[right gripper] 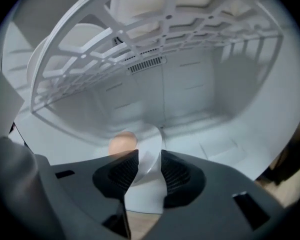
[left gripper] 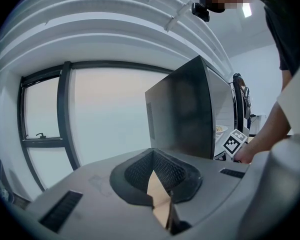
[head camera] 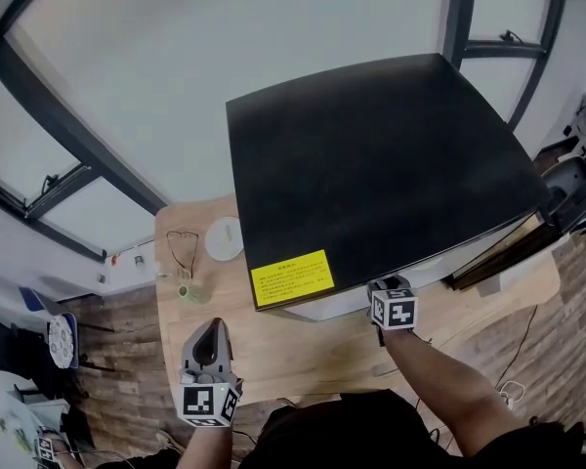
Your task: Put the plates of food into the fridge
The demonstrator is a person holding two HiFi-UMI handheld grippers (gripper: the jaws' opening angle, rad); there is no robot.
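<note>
One black-topped fridge stands on one wooden table, filling the head view from 12 to 3 o'clock, with one yellow label at its near-left corner. At the fridge's 9 o'clock lie a white round disc and a small green cup.

The right gripper reaches into the white interior. Its jaws stand moderately apart and the rim of one white plate lies in the gap, not pinched. The plate sits low in the fridge under one white wire shelf. One round tan piece of food shows at the jaws' 10 o'clock.

The left gripper hangs over the table at 7 o'clock, its jaws drawn together on nothing.
</note>
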